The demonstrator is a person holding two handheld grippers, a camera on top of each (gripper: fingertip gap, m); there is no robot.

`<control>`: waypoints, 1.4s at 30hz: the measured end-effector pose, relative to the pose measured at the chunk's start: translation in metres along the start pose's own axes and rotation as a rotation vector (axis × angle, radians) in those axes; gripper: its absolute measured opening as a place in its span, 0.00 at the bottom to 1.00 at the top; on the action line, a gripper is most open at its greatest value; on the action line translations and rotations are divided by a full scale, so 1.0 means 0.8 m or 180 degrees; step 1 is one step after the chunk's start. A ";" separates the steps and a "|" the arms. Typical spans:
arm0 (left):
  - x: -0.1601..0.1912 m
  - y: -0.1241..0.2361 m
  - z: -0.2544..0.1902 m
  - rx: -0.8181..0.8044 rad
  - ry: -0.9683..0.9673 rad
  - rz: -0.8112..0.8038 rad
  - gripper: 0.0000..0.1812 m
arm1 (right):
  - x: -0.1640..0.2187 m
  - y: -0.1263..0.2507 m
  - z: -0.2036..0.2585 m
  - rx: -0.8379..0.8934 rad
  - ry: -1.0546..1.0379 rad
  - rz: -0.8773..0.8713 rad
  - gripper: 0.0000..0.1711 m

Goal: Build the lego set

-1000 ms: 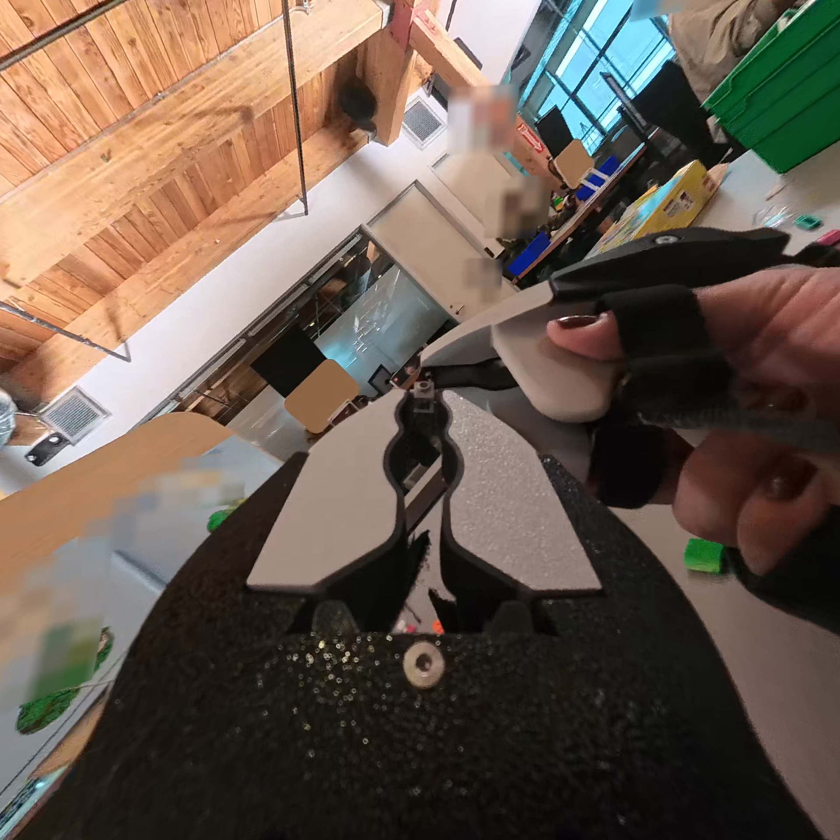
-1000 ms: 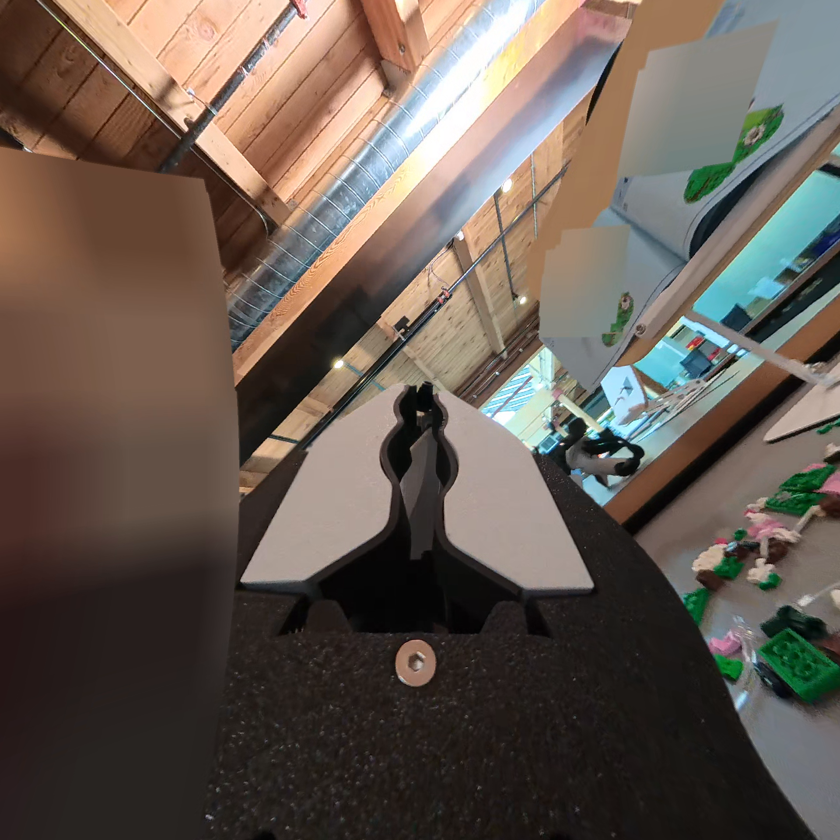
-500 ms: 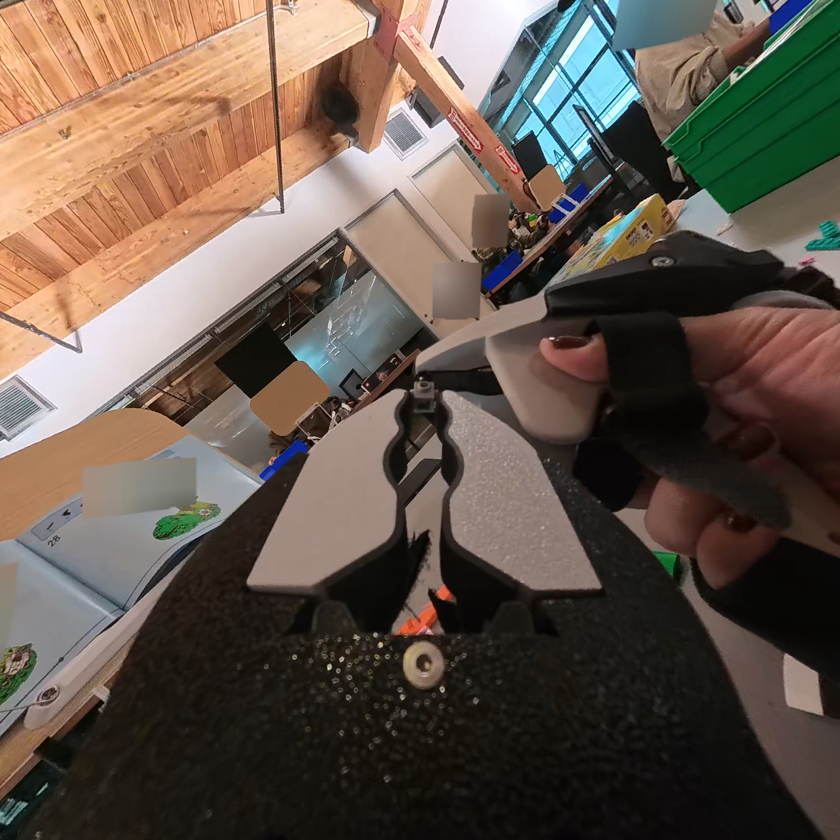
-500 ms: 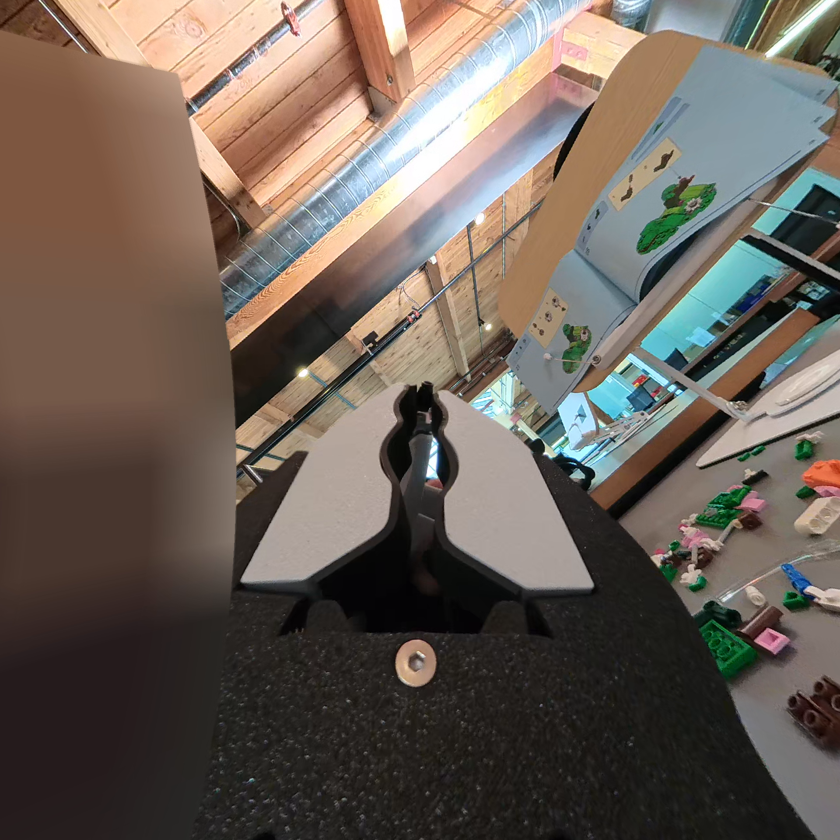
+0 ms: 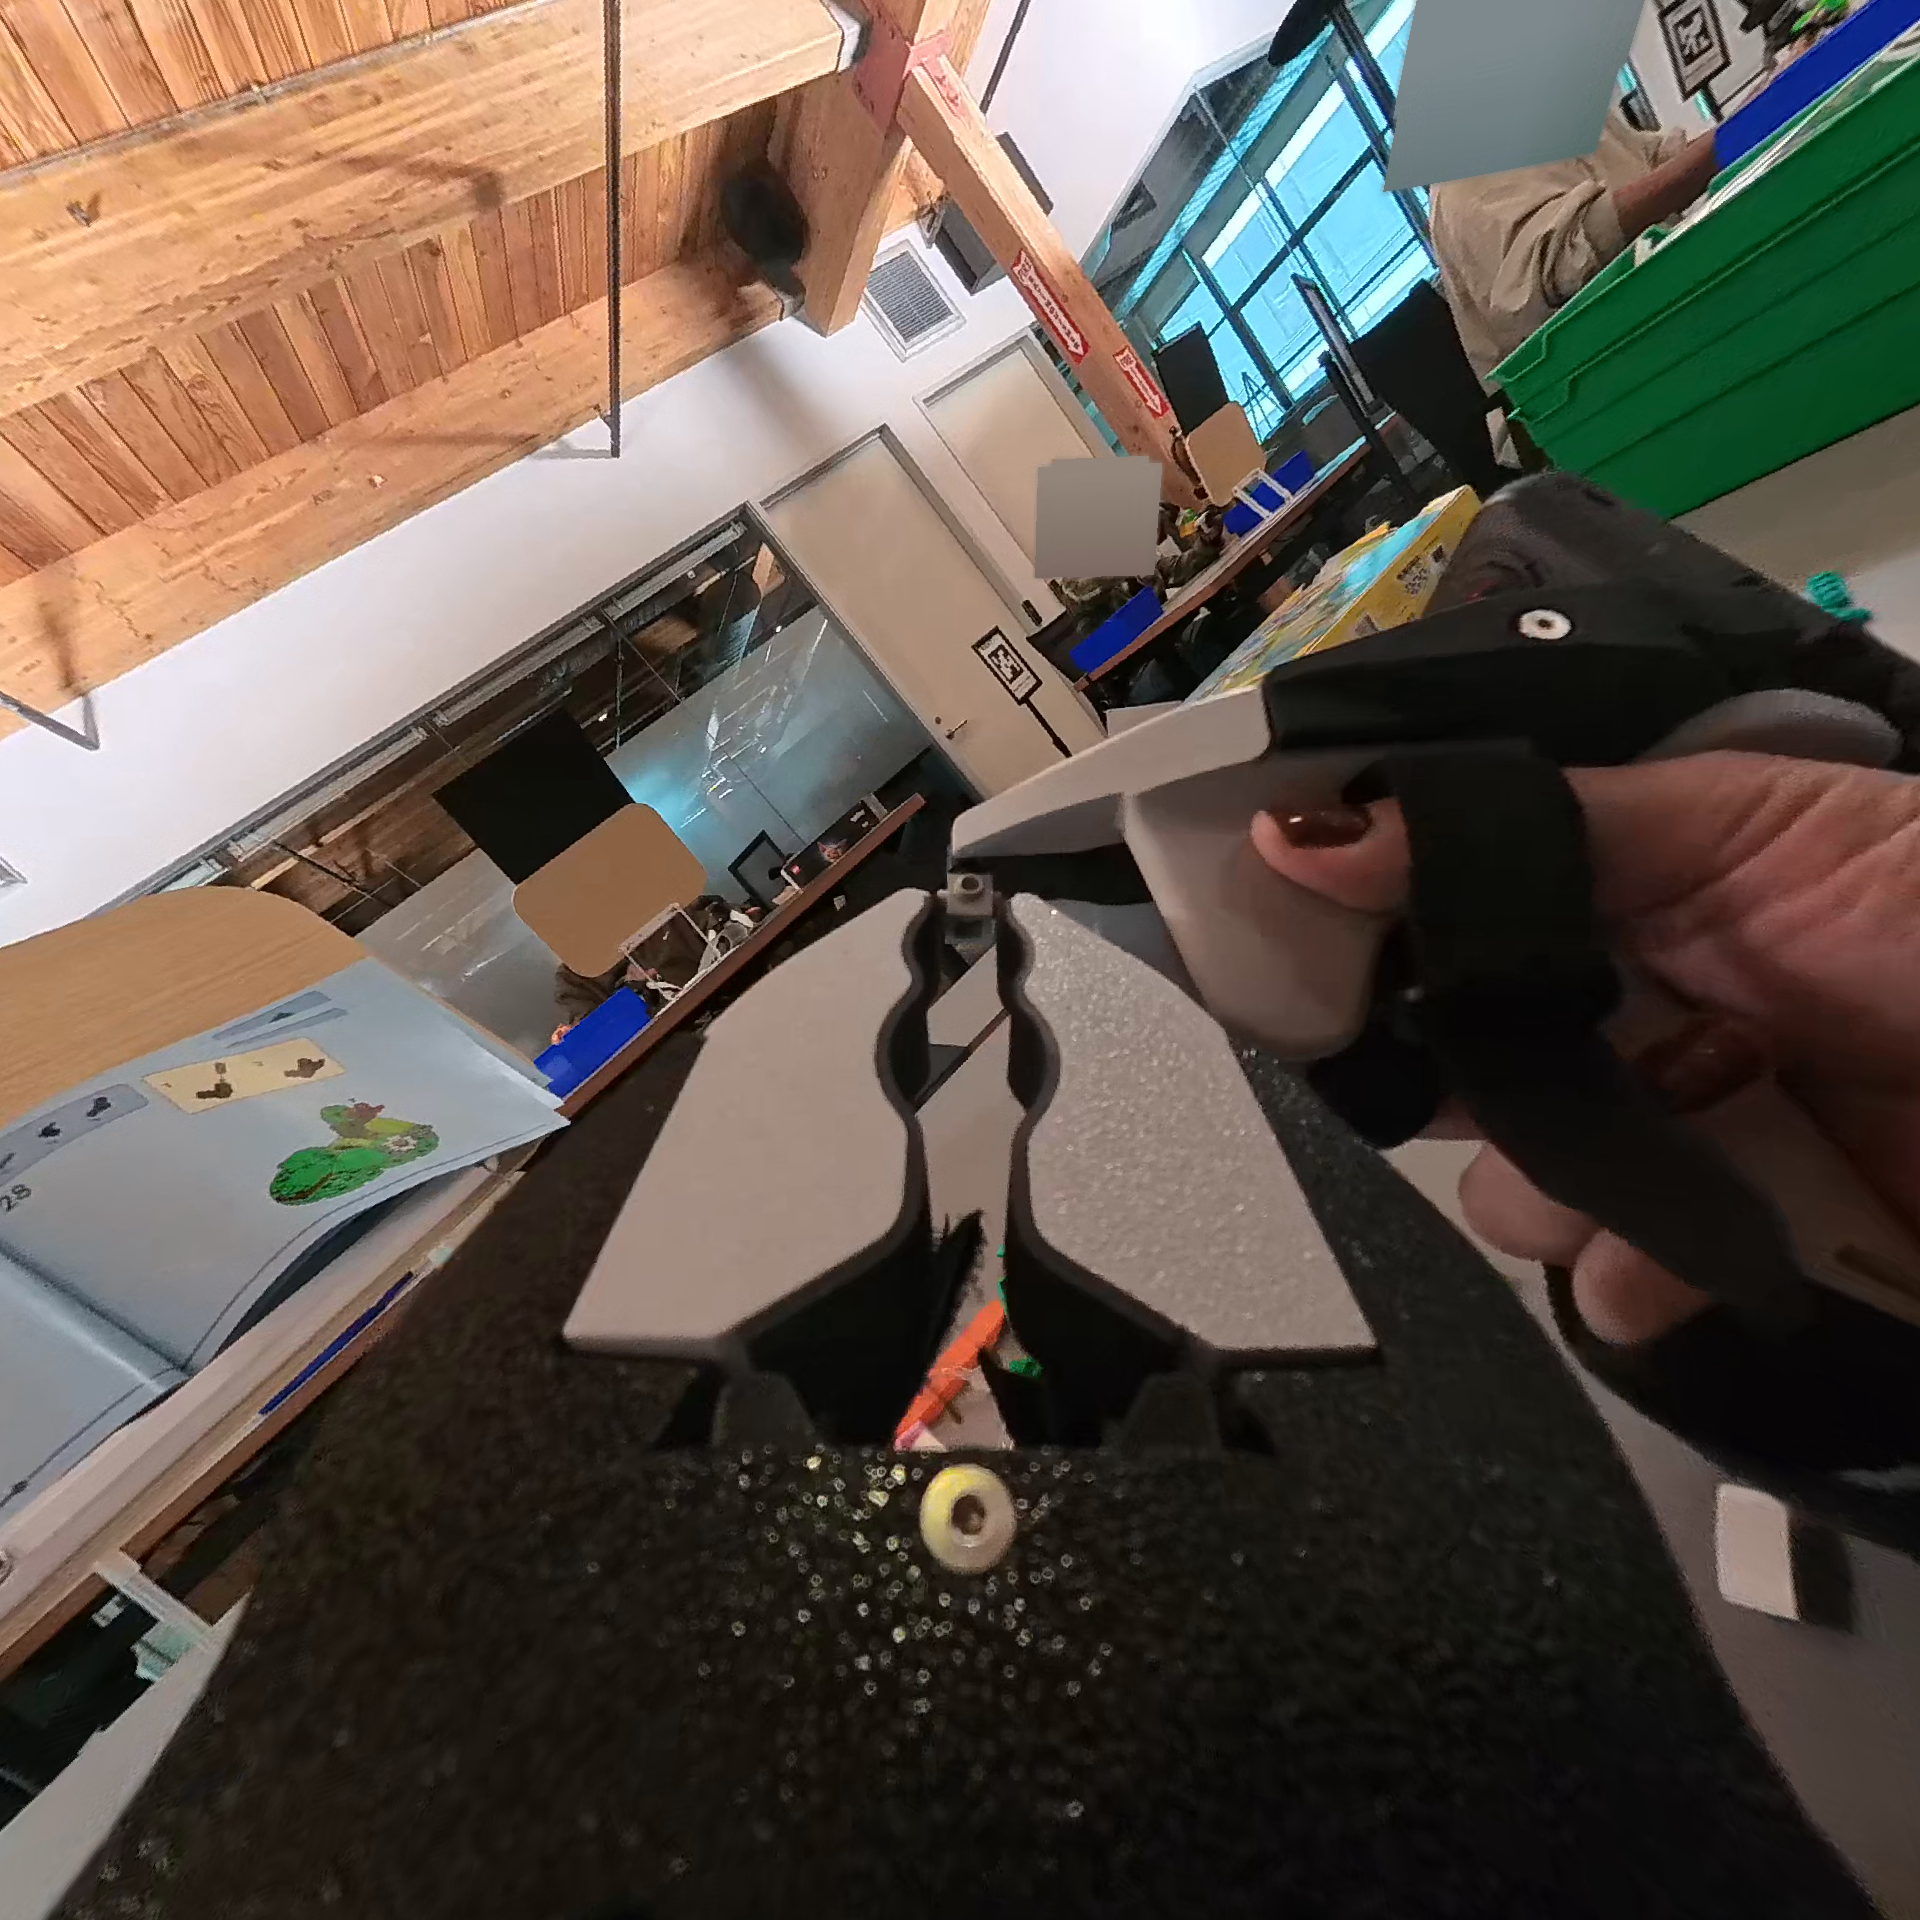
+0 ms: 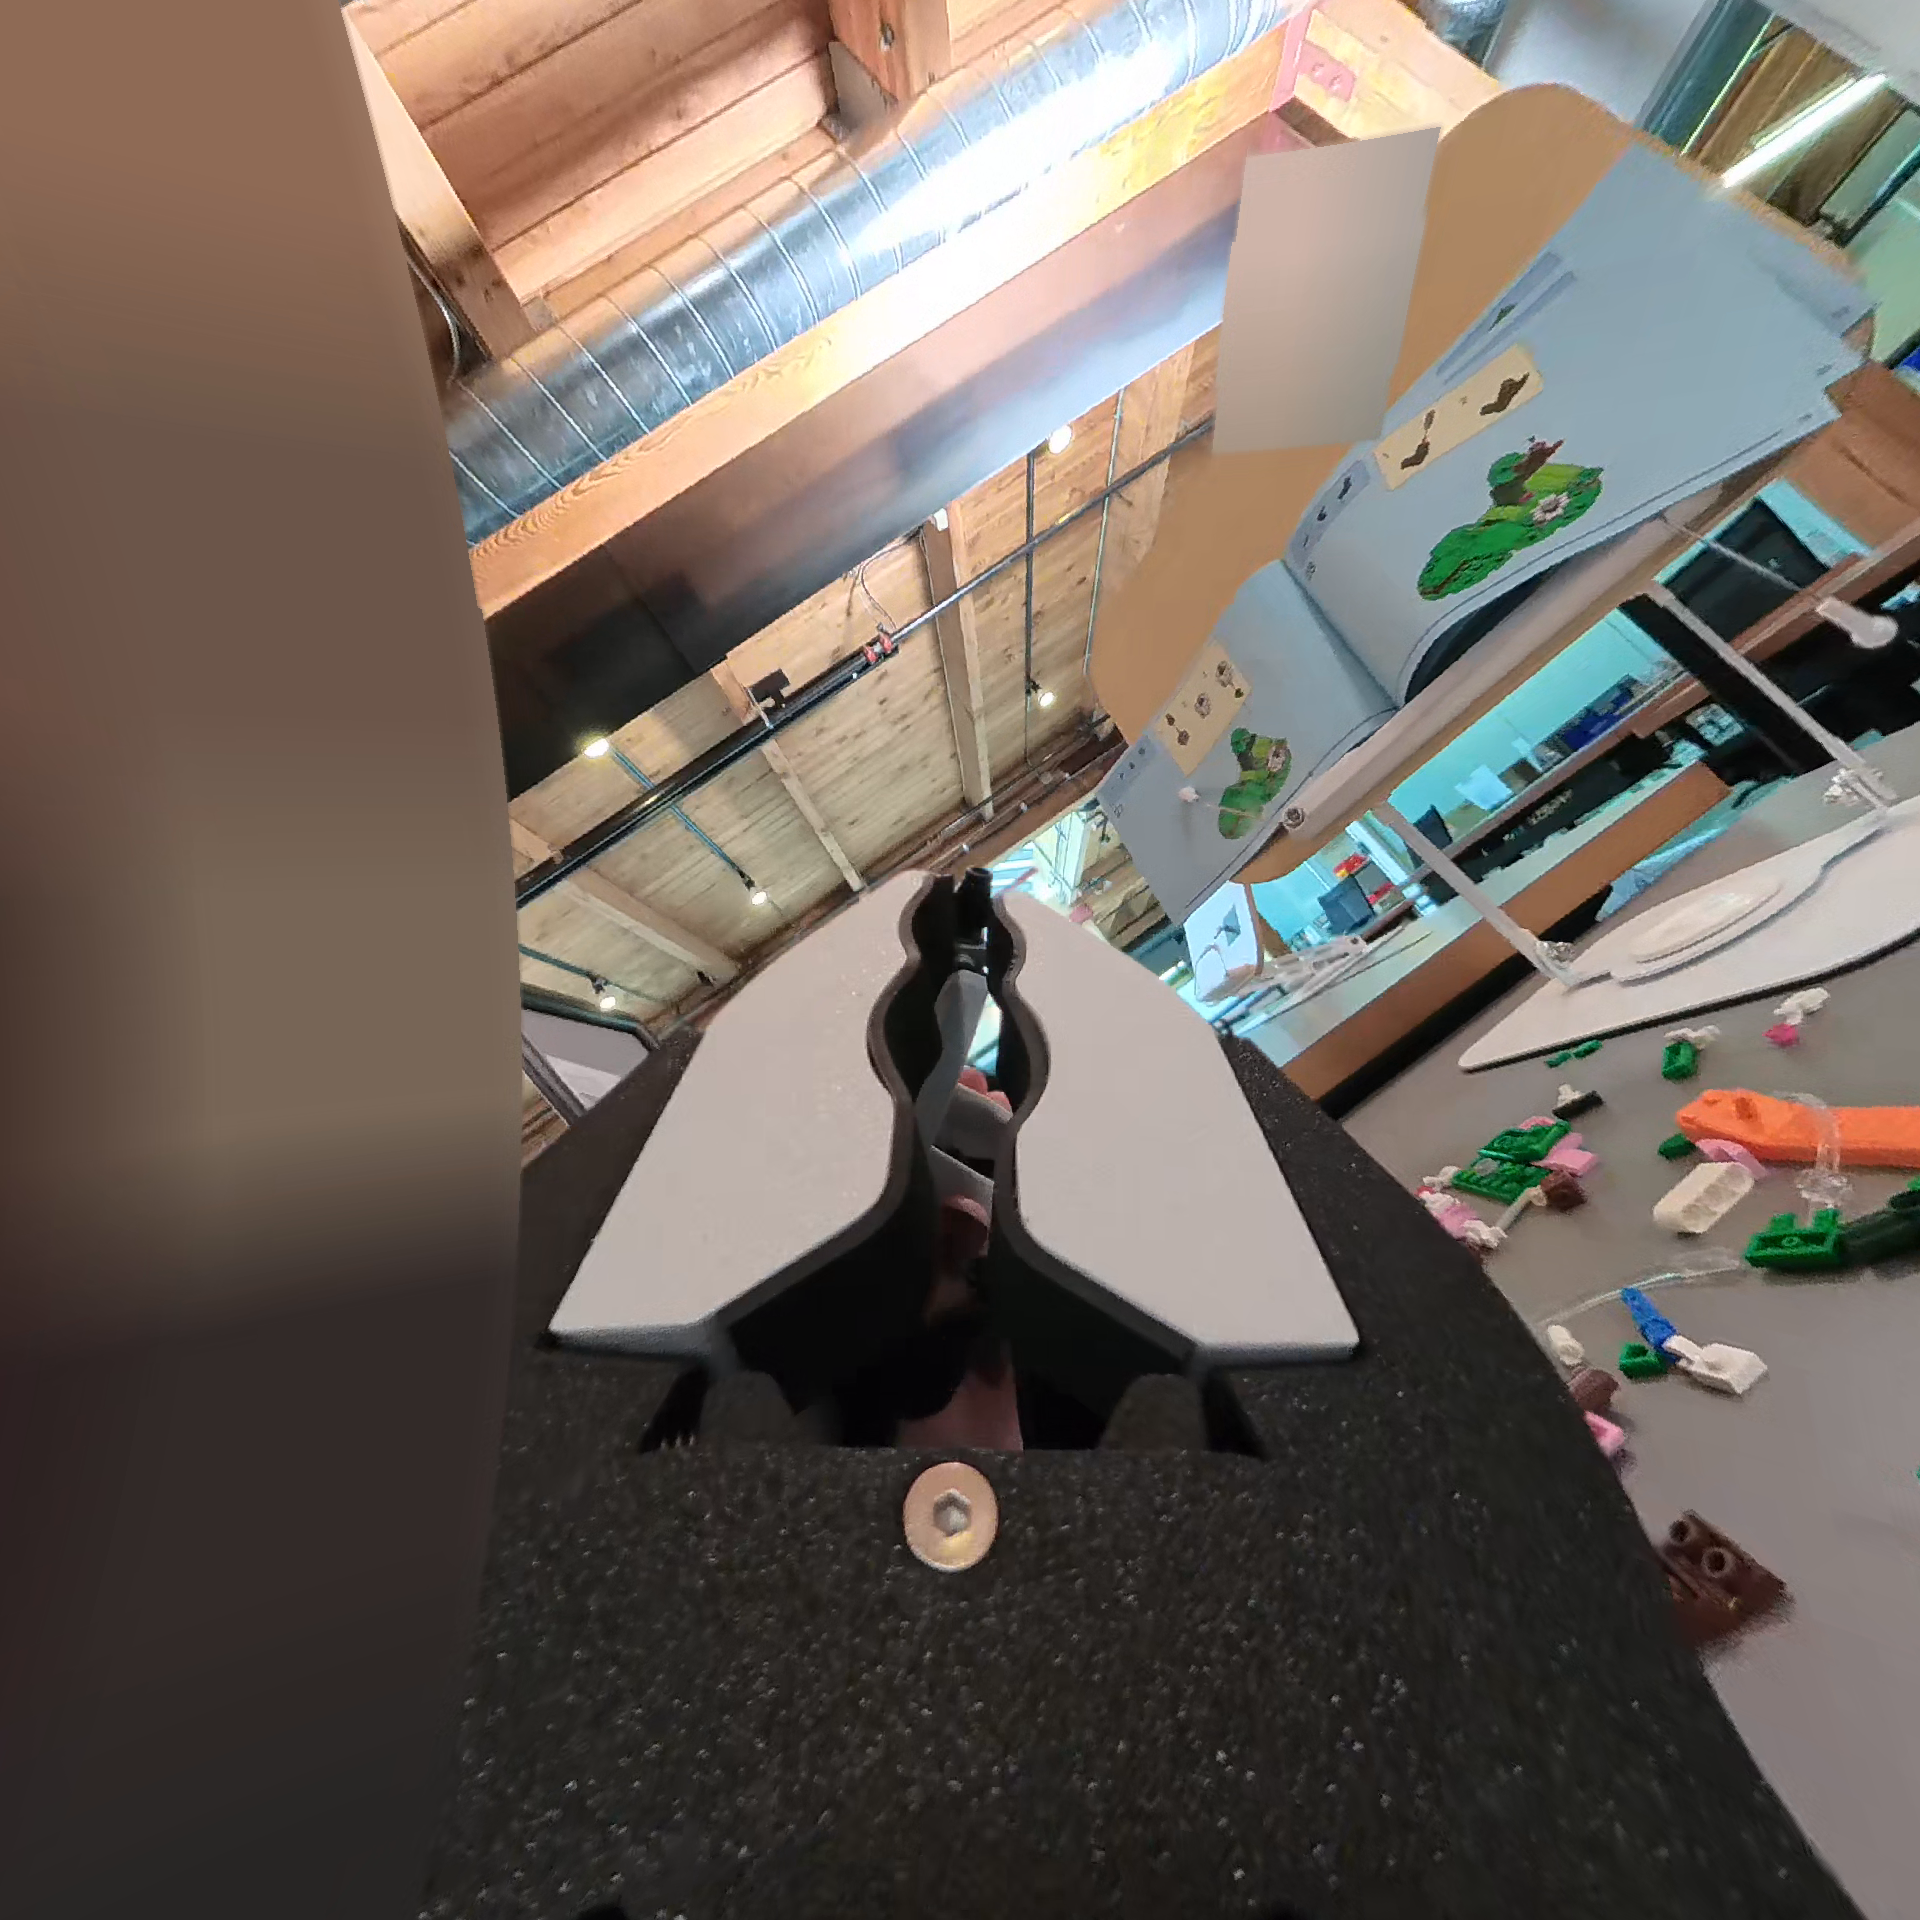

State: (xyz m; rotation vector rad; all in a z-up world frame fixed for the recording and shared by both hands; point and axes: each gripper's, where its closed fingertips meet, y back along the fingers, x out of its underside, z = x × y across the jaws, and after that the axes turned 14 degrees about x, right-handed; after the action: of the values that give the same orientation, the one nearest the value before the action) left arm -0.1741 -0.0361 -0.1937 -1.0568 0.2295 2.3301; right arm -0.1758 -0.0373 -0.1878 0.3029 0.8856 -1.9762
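Note:
My left gripper (image 5: 967,920) is held up in the air, tilted upward, and is shut on a small grey Lego piece (image 5: 968,894) that sticks out of its tips. My right gripper (image 5: 977,836), held by a hand in a black strap, comes in from the right, and its tip touches the top of the grey piece. In the right wrist view the right gripper (image 6: 961,902) is shut on a small black piece (image 6: 972,889). Through the gap between its fingers I see a grey finger of the left gripper and part of a hand.
An open instruction booklet (image 6: 1558,436) stands on a wooden holder at the back; it also shows in the left wrist view (image 5: 312,1143). Loose Lego pieces (image 6: 1507,1174) and an orange brick separator (image 6: 1787,1127) lie on the grey table (image 6: 1818,1714). Green bins (image 5: 1714,312) and a yellow box (image 5: 1351,603) stand at the far right. Both grippers' tips are close together, under 4 cm apart.
Both grippers have tilted down a little, so more of the table and booklet shows. The tips have stayed together, each still shut on its piece.

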 end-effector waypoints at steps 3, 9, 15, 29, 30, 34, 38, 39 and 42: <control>0.000 -0.001 -0.001 0.0006 0.0047 -0.0012 0.05 | -0.001 0.002 -0.001 0.0062 0.0039 -0.0095 0.03; 0.002 -0.004 -0.003 0.0031 0.0276 -0.0049 0.05 | -0.003 0.004 -0.005 0.0225 0.0237 -0.0218 0.04; 0.004 -0.006 -0.002 0.0109 0.0784 -0.0205 0.05 | -0.004 0.003 -0.007 0.0285 0.0288 -0.0285 0.04; -0.018 0.000 0.004 0.1024 0.2717 -0.1246 0.05 | -0.008 0.003 0.015 -0.0240 0.1540 0.0235 0.00; -0.012 -0.001 0.001 0.1034 0.2710 -0.1163 0.05 | -0.010 0.003 0.010 -0.0194 0.1569 0.0246 0.00; -0.002 -0.002 -0.008 0.1041 0.2521 -0.0974 0.05 | -0.019 0.006 -0.004 -0.0066 0.1680 0.0274 0.00; -0.004 -0.004 -0.022 0.1113 0.2323 -0.0909 0.05 | -0.025 0.012 -0.019 0.0102 0.1764 0.0244 0.00; -0.005 -0.005 -0.026 0.1137 0.2251 -0.0882 0.05 | -0.028 0.014 -0.022 0.0143 0.1764 0.0218 0.00; -0.010 -0.007 -0.036 0.1197 0.2023 -0.0837 0.05 | -0.031 0.014 -0.023 0.0174 0.1801 0.0179 0.00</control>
State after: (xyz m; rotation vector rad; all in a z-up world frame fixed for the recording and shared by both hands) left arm -0.1482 -0.0456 -0.2072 -1.4887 0.6911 1.5802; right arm -0.1550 -0.0119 -0.1929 0.9398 1.1560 -1.8895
